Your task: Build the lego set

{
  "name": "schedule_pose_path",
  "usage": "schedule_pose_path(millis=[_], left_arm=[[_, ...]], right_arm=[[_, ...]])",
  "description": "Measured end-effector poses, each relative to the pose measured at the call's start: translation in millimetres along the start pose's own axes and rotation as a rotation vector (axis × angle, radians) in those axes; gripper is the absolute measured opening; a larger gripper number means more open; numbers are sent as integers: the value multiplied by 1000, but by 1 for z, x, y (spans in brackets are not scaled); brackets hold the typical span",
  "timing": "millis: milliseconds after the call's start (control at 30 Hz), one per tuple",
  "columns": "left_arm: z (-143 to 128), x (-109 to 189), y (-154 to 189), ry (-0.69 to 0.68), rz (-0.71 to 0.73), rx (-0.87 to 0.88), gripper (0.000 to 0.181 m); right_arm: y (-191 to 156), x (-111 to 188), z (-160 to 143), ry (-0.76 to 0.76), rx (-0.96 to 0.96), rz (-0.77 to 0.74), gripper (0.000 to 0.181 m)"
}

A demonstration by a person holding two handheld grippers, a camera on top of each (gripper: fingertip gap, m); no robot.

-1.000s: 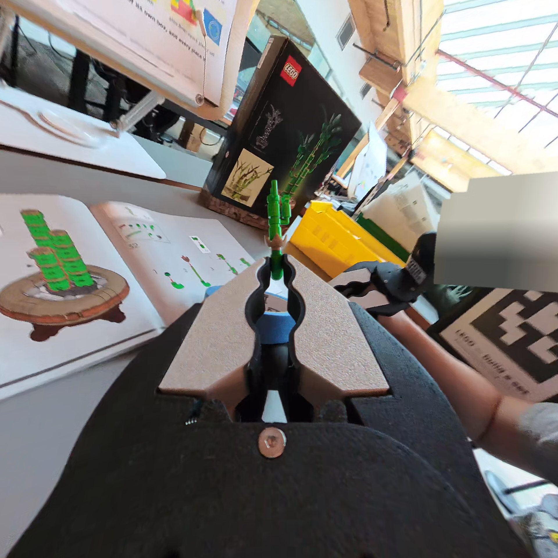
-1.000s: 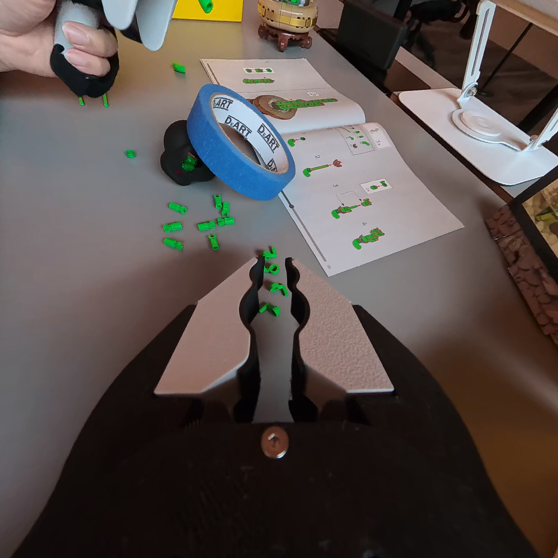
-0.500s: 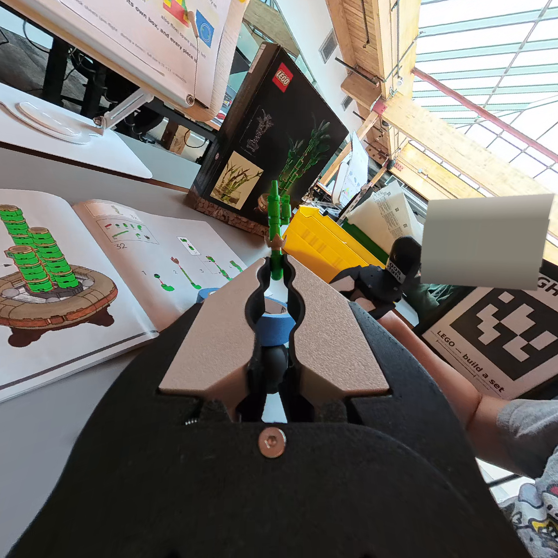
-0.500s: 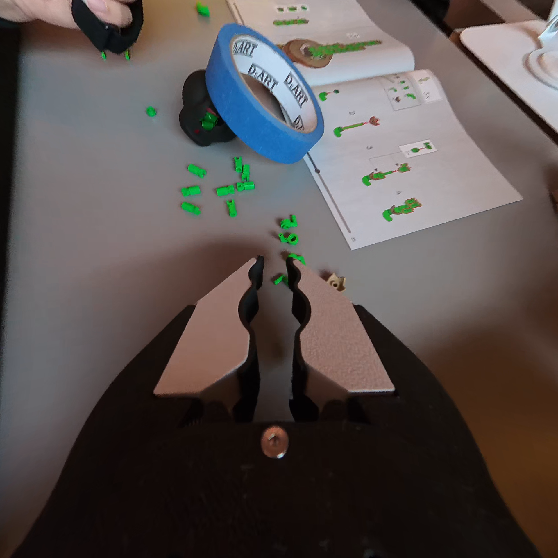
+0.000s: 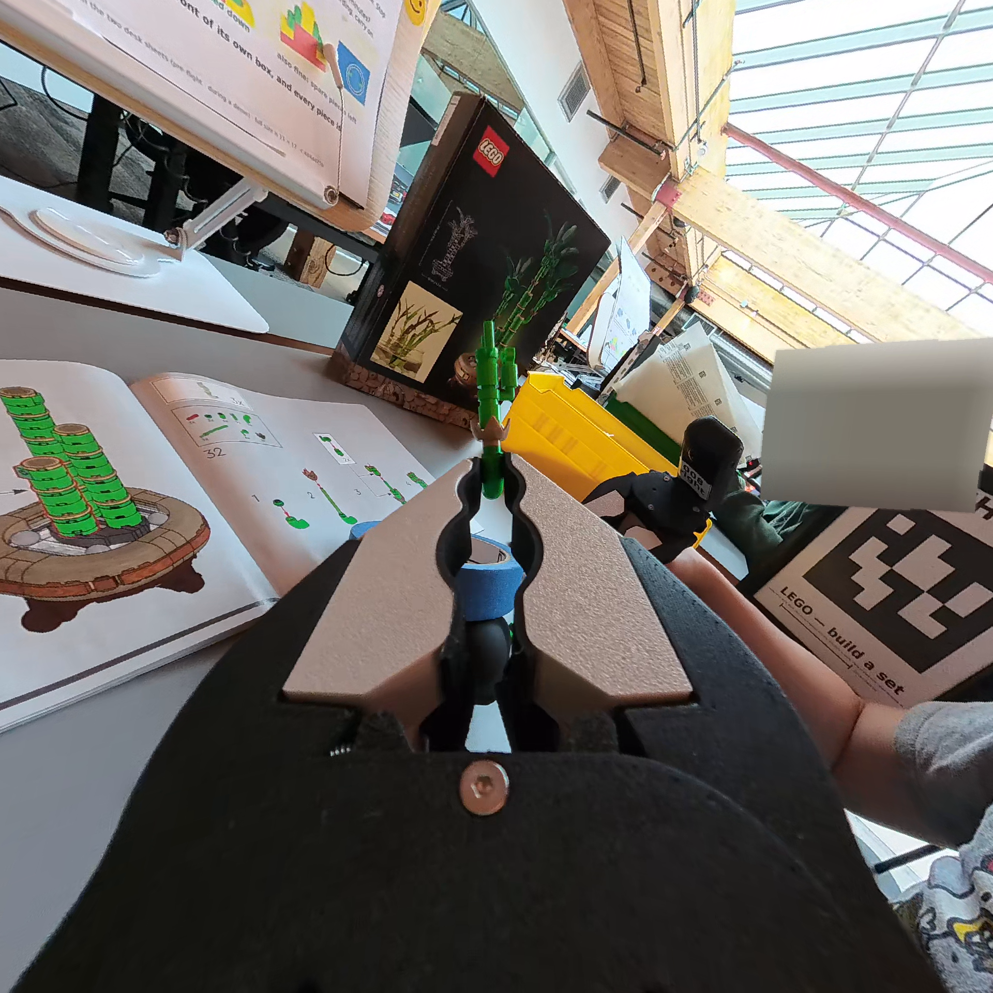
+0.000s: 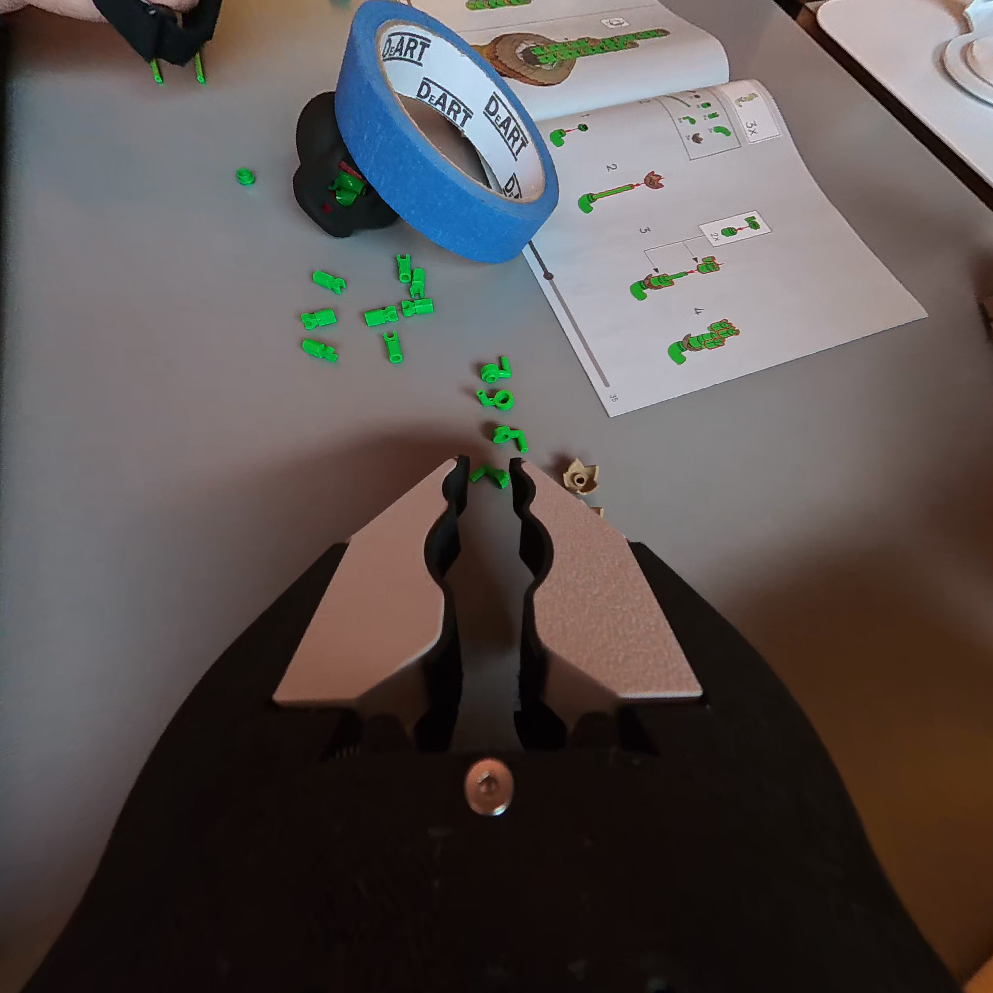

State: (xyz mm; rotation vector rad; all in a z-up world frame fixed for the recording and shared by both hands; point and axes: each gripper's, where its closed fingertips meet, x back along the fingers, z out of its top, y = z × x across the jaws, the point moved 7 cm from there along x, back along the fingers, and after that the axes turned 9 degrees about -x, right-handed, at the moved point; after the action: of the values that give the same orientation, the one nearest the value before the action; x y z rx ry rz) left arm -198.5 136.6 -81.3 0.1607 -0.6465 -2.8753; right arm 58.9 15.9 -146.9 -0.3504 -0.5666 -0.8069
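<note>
My left gripper [image 5: 491, 473] is shut on the lower end of a green stem [image 5: 490, 387] with a tan collar, and holds it upright above the table. My right gripper [image 6: 489, 466] is open by a narrow gap, low over the grey table. A small green clip piece [image 6: 490, 475] lies between its fingertips. More green clip pieces [image 6: 497, 397] lie just ahead, and several green connectors [image 6: 379, 316] lie farther left. A tan leaf-collar piece [image 6: 580, 475] lies right of the tips. The open instruction booklet [image 6: 725, 258] is to the right.
A blue tape roll [image 6: 446, 134] leans on a black object [image 6: 328, 188] ahead. The left gripper [image 6: 161, 32] shows at the top left, with two green rods below it. The set's box [image 5: 483, 268], a yellow bin [image 5: 564, 435] and a white stand base [image 5: 134, 274] are beyond.
My right gripper has dropped closer to the table and drawn back, so the nearest green clip now lies at its tips, and its jaws have narrowed. My left gripper still holds the stem, tilted slightly.
</note>
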Motion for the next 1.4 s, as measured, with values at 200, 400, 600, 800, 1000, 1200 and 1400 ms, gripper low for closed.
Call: schedule_pose_path(millis=[200,400,600,800,1000,1200,1400], left_arm=[[0,0,0,-1,2,-5,5],[0,0,0,-4,4,-15,5],[-1,0,0,-12,19,-34,5],[-4,-3,-2,-45,39,-53,5],[-5,-6,4,-71,43,-108,5],[-5,-10,24,-77,-19,-138,5],[0,-6,42,-80,5,-341,5]], right_arm=[[1,1,0,2,-5,-1,14],[0,1,0,2,-7,0,14],[0,0,0,-5,-6,3,14],[-2,0,1,-1,7,10,16],[-4,2,7,60,54,-5,30],[-18,9,30,258,210,-105,59],[-74,21,89,609,329,-155,69]])
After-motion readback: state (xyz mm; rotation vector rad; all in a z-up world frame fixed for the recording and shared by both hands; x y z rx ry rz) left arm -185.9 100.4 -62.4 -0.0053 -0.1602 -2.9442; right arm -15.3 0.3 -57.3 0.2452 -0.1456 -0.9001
